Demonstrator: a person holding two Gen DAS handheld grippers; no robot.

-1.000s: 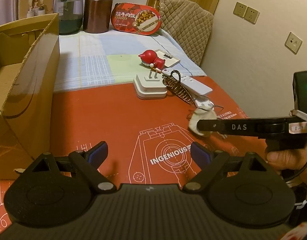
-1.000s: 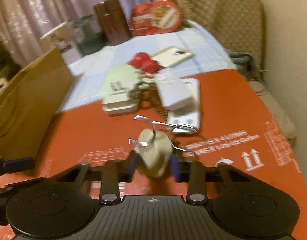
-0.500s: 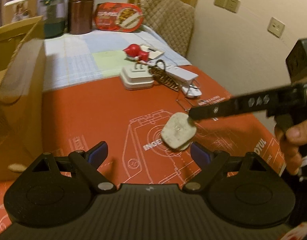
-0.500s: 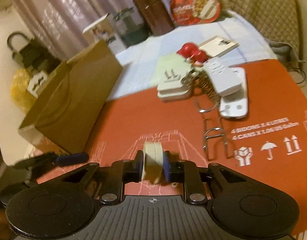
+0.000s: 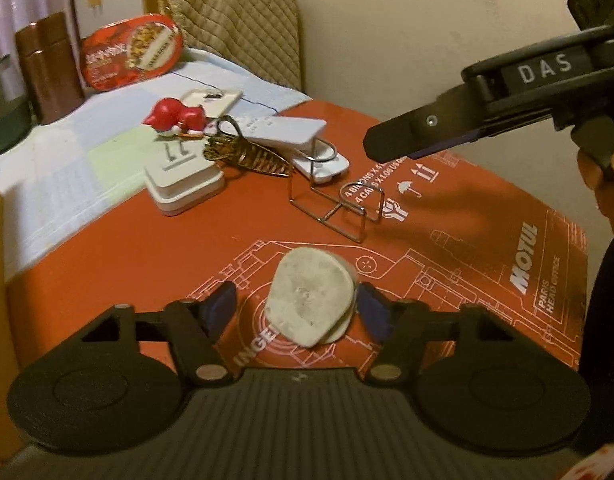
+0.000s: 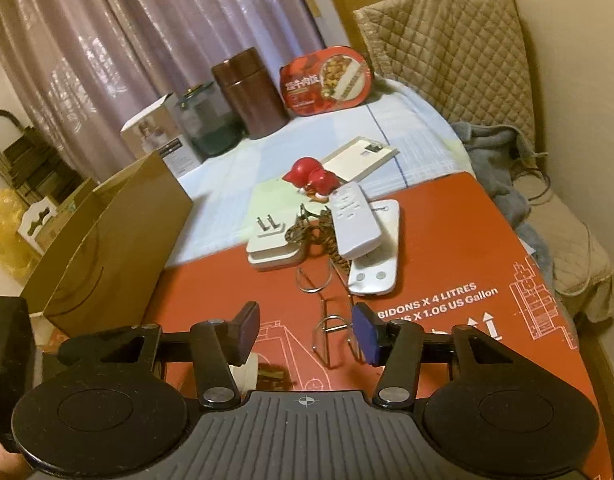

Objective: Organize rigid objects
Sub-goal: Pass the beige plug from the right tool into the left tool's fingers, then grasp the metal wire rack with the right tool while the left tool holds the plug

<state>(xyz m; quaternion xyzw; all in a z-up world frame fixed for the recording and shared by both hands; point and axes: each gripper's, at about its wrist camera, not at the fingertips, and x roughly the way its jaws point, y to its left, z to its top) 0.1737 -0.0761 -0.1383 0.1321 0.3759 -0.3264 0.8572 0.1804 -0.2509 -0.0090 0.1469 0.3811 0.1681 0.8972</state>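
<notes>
Left wrist view: left gripper (image 5: 295, 306) occupies the lower centre of the frame, its jaws closing around a pale, flat, rounded stone-like piece (image 5: 310, 295) that sits between the blue pads. The right pad appears to touch its edge; the left pad stands apart, so the grip is judged not yet made. The piece's long axis runs roughly up-frame, along the fingers, its broad face to the camera, and it seems raised above the red printed mat (image 5: 487, 248). The left hand is plainly the nearer one.

Upper left holds a brown cylindrical canister (image 5: 49, 62) and a red oval food package (image 5: 133, 52). Centre frame, beyond the fingers, lie a red toy figure (image 5: 175, 118), a white plug adapter (image 5: 183, 178), a brown coiled wire piece (image 5: 247, 156), a white remote control (image 5: 283, 130) and a bent chrome wire stand (image 5: 335, 200), all well apart from the pads and obstructing nothing. Right gripper (image 5: 391, 146) enters from the upper right.

Right wrist view: a brown cardboard box (image 6: 111, 248) at left is judged the likely destination. Right gripper's jaws are opening and empty; the pale piece shows partly below the left finger
</notes>
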